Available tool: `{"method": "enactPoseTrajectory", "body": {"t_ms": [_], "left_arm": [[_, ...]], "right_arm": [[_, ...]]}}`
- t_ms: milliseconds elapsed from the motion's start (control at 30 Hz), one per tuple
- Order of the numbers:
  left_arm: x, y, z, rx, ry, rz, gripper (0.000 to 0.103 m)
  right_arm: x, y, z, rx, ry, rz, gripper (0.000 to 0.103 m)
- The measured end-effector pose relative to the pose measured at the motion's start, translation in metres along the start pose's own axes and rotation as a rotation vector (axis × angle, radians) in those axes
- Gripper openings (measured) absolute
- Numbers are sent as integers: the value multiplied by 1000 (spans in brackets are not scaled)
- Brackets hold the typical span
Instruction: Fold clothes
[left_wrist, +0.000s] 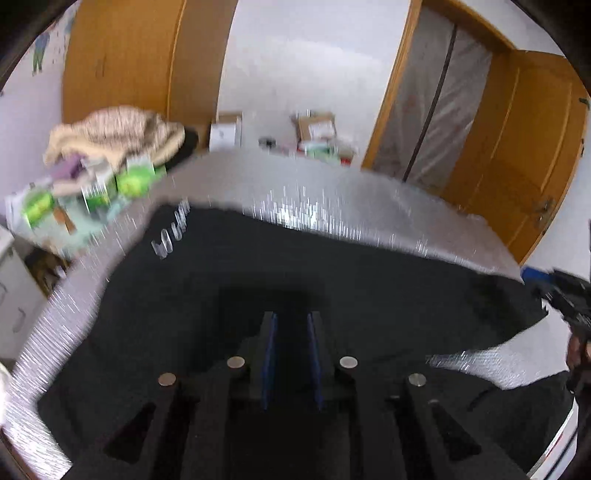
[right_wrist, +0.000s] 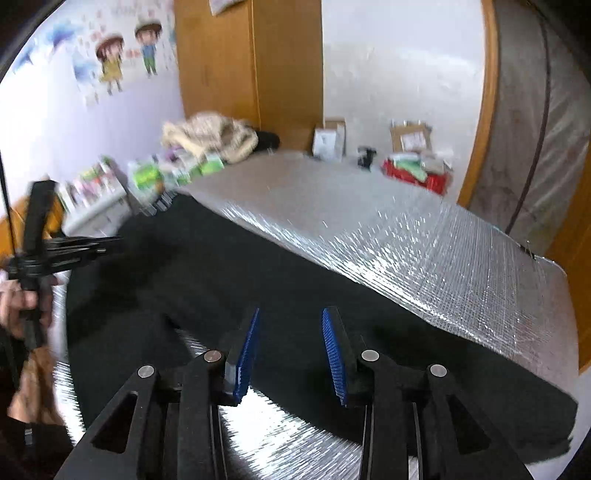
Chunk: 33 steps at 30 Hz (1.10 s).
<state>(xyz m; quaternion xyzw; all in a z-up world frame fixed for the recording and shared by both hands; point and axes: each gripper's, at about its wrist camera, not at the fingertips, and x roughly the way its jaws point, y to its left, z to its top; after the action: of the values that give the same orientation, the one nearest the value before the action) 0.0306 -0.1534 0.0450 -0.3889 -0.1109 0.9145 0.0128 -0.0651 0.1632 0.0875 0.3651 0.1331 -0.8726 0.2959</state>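
Containers sat along the far edge of the bench (right_wrist: 424, 236): a white carton (right_wrist: 330, 141) upright by the wooden wardrobe (right_wrist: 236, 70), a brown cardboard box (right_wrist: 410, 137) with a pale label too blurred to read, and a red tray or bag (right_wrist: 436, 181) heaped with green and white packets. Green-and-white boxes (left_wrist: 129, 181) were lined along the left side, printing smeared by motion, nothing legible. A beige knitted blanket (right_wrist: 210, 138) was piled above them against the wall. The bench was wrapped in silver reflective foil with a grid texture. The black garment (right_wrist: 258, 273) lay spread flat across the near half of it, one edge running diagonally toward the far left corner, where a few small clear clips (left_wrist: 168, 240) rested on or beside the cloth. Left claw (left_wrist: 291, 354) hung low over the middle of the garment, blue pads a narrow gap apart with only dark cloth seen between; whether it pinched cloth, could not tell. Right claw (right_wrist: 291, 354) was spread wide over the garment's near edge, holding nothing. Room: white walls, cartoon stickers of two children in hats (right_wrist: 127, 51), orange wooden door (left_wrist: 524, 147), plastic sheeting (left_wrist: 436, 103) across the doorway. The left hand (right_wrist: 18, 306) gripped its handle at the frame edge.
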Motion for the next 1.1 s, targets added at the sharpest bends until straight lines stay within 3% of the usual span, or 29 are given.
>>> {"method": "enactPoseTrajectory", "body": {"t_ms": [133, 400, 533, 633, 700, 733, 767, 800, 900, 1100], "left_arm": [[18, 3, -16, 5, 34, 11, 17], [23, 13, -22, -25, 33, -13, 17], [26, 13, -19, -20, 36, -7, 17], [27, 7, -19, 4, 39, 20, 17], [27, 4, -19, 20, 40, 38, 17], [28, 2, -18, 28, 40, 47, 17], [28, 1, -18, 30, 41, 50, 17], [28, 2, -18, 27, 40, 48, 17], [27, 2, -19, 21, 40, 40, 17], [27, 2, -19, 21, 39, 43, 17]], "right_arm": [[49, -17, 2, -12, 75, -3, 36], [124, -45, 21, -47, 140, 15, 41], [143, -53, 24, -42, 132, 36, 52], [145, -54, 24, -41, 133, 54, 53], [143, -50, 23, -67, 142, 59, 44], [141, -46, 22, -80, 141, 68, 31], [141, -42, 22, -98, 140, 74, 24], [141, -36, 23, -126, 141, 75, 9], [145, -22, 26, -191, 136, 26, 5], [157, -31, 45, -128, 129, -27, 5]]}}
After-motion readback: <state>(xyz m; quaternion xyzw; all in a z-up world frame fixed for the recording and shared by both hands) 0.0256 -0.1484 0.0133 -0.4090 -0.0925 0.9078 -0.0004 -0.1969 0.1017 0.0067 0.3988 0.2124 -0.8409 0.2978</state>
